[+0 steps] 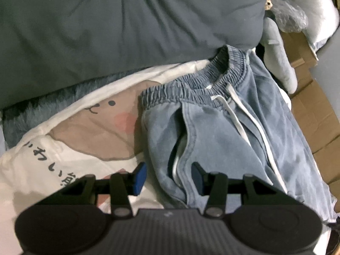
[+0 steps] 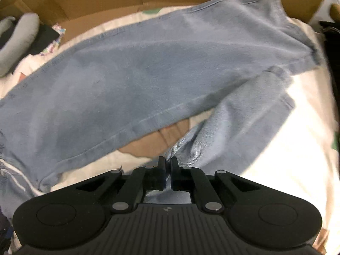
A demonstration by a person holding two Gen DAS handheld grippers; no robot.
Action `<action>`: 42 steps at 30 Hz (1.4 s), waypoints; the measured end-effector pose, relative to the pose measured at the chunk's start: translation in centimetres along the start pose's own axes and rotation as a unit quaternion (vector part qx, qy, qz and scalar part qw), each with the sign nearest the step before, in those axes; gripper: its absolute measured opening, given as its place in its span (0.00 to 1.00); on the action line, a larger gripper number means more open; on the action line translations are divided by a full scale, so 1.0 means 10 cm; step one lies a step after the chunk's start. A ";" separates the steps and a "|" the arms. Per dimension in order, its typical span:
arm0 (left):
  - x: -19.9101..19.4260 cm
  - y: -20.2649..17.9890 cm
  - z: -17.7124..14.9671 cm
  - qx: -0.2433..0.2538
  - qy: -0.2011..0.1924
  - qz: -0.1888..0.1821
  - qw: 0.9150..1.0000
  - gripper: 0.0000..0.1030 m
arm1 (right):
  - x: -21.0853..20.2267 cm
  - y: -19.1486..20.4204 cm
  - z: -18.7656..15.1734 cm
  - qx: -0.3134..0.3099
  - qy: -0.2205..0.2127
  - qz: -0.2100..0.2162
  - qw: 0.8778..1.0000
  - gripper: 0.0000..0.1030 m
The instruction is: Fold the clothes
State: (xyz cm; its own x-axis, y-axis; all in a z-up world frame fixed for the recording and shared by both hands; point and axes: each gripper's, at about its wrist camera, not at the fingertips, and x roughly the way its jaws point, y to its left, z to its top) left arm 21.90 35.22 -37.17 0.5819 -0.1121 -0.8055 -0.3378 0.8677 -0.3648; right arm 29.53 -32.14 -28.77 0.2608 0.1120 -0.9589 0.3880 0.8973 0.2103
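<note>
On the printed white bedding [image 2: 286, 140], your right gripper [image 2: 167, 167] is pinched tight on a leg of the blue trousers [image 2: 131, 74], which stretch away leftward; your left gripper [image 1: 167, 176], half-wide, straddles cloth below their waistband [image 1: 191, 80].

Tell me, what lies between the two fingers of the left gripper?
In the left wrist view, the left gripper stands open, and the side of the blue trousers near the pocket opening lies between its fingers, resting on the white printed sheet.
</note>
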 end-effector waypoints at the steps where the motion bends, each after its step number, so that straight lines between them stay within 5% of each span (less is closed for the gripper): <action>1: 0.00 -0.01 0.00 -0.002 0.000 -0.001 1.000 0.48 | -0.07 -0.03 -0.05 0.001 -0.003 0.002 1.000 0.02; 11: 0.02 -0.11 0.01 0.006 -0.004 -0.018 1.000 0.48 | -0.39 -0.54 -0.64 0.054 0.020 -0.007 0.998 0.02; 21: -0.02 -0.11 -0.01 0.003 -0.008 -0.018 1.000 0.48 | -0.19 -1.00 -0.98 0.156 0.064 -0.022 0.985 0.04; 26: 0.00 -0.12 0.00 0.007 -0.004 -0.008 1.000 0.48 | -0.18 -1.04 -1.07 0.140 0.062 -0.041 0.987 0.10; 28: 0.02 -0.10 0.00 0.006 -0.003 -0.003 1.000 0.48 | -0.25 -1.04 -1.01 0.131 0.043 -0.036 0.990 0.13; 31: 0.02 -0.05 0.01 -0.008 -0.009 0.010 1.000 0.48 | -0.36 -0.99 -0.89 0.108 0.017 -0.027 0.994 0.36; 38: -0.05 0.04 0.26 -0.012 -0.015 0.031 0.999 0.48 | -0.34 -0.49 -0.31 -0.027 -0.042 -0.008 0.999 0.39; 42: -0.01 0.02 0.49 0.041 0.012 0.042 0.998 0.49 | -0.19 0.11 0.15 -0.158 -0.080 0.001 0.984 0.43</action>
State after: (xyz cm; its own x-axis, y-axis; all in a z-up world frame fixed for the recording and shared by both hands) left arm 25.44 37.80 -34.88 0.5358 -0.0489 -0.8429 -0.3222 0.9109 -0.2577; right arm 30.76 -31.99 -26.48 0.4070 0.0668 -0.9110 0.1007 0.9880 0.1175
